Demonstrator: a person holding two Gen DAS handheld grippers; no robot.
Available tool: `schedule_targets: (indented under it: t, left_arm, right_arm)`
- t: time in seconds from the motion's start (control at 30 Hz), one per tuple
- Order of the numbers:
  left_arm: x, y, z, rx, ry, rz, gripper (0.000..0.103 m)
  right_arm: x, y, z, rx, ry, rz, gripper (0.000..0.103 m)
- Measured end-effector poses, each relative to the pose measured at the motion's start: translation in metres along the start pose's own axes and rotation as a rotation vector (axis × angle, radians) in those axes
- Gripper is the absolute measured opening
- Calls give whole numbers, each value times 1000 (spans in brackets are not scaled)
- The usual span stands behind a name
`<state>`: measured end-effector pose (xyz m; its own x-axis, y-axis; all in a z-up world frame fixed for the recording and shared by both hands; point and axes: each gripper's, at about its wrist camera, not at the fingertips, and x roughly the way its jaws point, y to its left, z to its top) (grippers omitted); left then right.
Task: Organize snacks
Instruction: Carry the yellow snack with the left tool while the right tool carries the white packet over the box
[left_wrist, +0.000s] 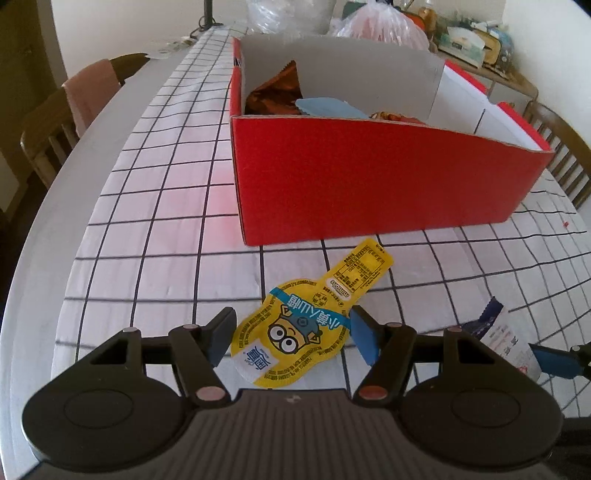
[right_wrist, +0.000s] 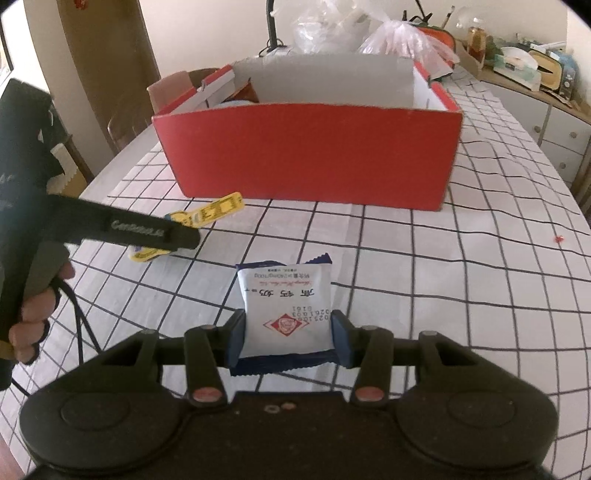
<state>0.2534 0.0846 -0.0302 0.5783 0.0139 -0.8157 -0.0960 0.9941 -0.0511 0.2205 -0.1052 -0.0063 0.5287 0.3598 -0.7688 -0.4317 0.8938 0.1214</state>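
**Gripping two snack packs in front of the red box**

Sitting on the checked tablecloth (left_wrist: 155, 229), the red box (left_wrist: 369, 184) is serving as landmark for everything else. It's open-topped, w/ a white inner divider; an orange-brown foil pack (left_wrist: 277, 92) and a light blue pack (left_wrist: 325, 107) are lying inside the compartment nearest the left wrist cam's side. Other contents are too hidden to tell.

Left gripper (left_wrist: 291, 334) is sitting just in front of the box's near wall, jaws partly spread and pinching the yellow cartoon pouch (left_wrist: 295, 332) at its round end. Both blue pads are touching the pouch's edges. The pouch's narrow neck is pointing toward the box, its tip near the wall but apart from it. Whether the pouch is off the cloth – can't tell.

Right gripper (right_wrist: 288, 334) is also in front of the box, further back from it than the yellow pouch, jaws partly spread and pressing on both sides of the white-and-blue packet (right_wrist: 286, 310). Packet is standing roughly upright between the pads, printed face toward the cam, serrated blue edge at top.

From the right wrist cam, the left gripper's black finger is crossing over the yellow pouch, between the packet and the box's left corner; a person's hand (right_wrist: 33, 317) is wrapping the handle.

Behind the box: clear plastic bags (right_wrist: 369, 33), a cluttered sideboard (right_wrist: 524, 74). Wooden chairs (left_wrist: 51, 136) are standing beside the table.
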Motion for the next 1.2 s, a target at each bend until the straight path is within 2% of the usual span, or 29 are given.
schedule_targets:
  t: [0.33,0.6,0.93,1.2]
  left_arm:
    - [-57,-15,-19,-18,-81,-10,66]
    - [-101,-29,-19,-25,-158,-21,66]
    - [-132,-42,1,-23,-230,-29,66]
    - [-141,-46,35,-44,-278,-7,66]
  right_arm:
    - [-40,-9,-2,4,-78,-2,47]
    - [-71,-12,13,1,-158,-8,47]
    - [-90,-20,49,23,-233,-3,46]
    - [-85,-28,86,30,-270,-44,47]
